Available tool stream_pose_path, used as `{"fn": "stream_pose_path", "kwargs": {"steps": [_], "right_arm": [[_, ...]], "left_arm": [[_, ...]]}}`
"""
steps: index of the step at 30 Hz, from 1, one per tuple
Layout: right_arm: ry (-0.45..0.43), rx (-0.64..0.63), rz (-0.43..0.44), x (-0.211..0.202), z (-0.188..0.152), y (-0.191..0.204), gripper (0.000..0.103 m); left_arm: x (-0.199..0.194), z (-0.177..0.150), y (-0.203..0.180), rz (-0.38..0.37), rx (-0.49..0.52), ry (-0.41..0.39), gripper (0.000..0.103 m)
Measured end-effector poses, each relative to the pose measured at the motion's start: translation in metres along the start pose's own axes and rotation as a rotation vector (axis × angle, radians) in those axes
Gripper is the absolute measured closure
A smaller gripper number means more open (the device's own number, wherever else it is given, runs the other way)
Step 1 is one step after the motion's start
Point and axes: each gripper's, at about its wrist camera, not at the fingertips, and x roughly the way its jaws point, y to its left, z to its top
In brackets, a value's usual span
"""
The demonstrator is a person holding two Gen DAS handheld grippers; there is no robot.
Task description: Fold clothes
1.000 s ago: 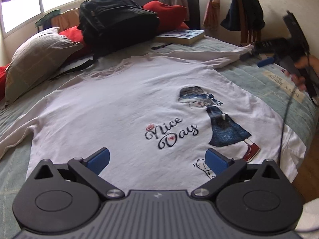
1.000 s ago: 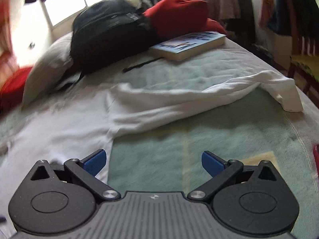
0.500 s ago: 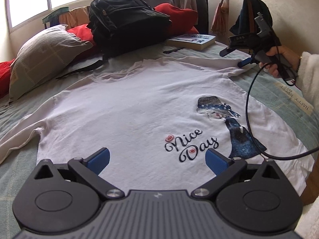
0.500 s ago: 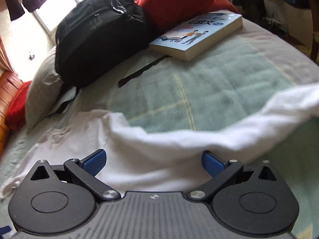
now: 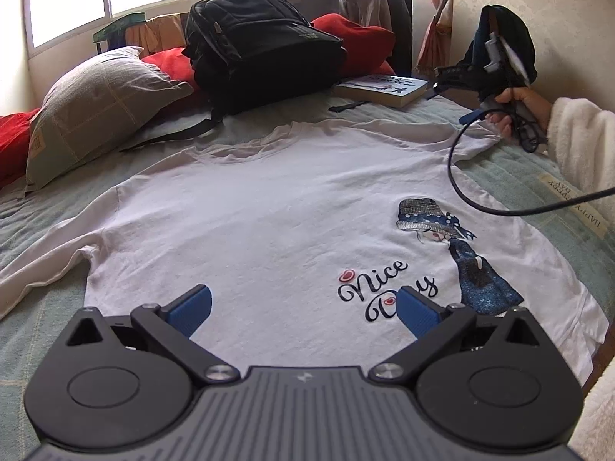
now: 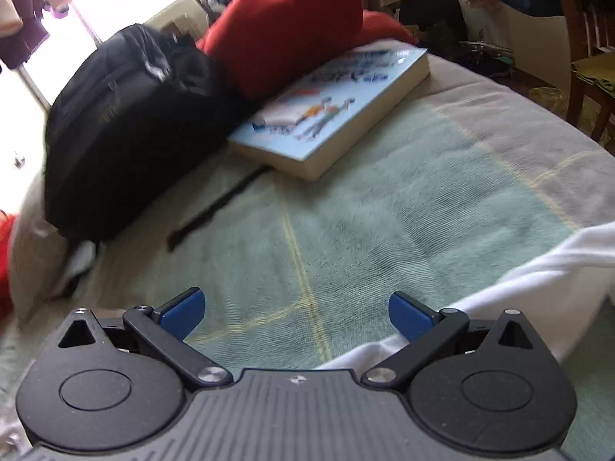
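White T-shirt (image 5: 269, 207) reads "Nice Day"; bedspread label (image 5: 572, 207) seemingly "HAPPY"; left gripper (image 5: 303, 307) and right gripper (image 6: 296, 313) gape empty.

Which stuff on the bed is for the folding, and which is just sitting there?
For the folding:
white T-shirt
left gripper, open
right gripper, open, by the shirt's sleeve

Just sitting there:
black backpack
book
grey pillow
red cushions
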Motion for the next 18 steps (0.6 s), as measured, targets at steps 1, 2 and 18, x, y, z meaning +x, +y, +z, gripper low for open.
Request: {"fn": "stream_pose_path", "kwargs": {"steps": [1, 2, 18], "right_arm": [[-0.016, -0.002, 0.020, -0.014, -0.001, 0.000, 0.000], [-0.033, -0.011, 0.041, -0.029, -0.004, -0.001, 0.000], [-0.193, 0.403, 0.058, -0.109, -0.085, -0.150, 0.015]], "left_arm": [[-0.001, 0.000, -0.001, 0.000, 0.000, -0.001, 0.002], [-0.001, 0.000, -0.002, 0.000, 0.000, -0.002, 0.002], [0.001, -0.001, -0.038, -0.044, 0.071, 0.022, 0.002]]}}
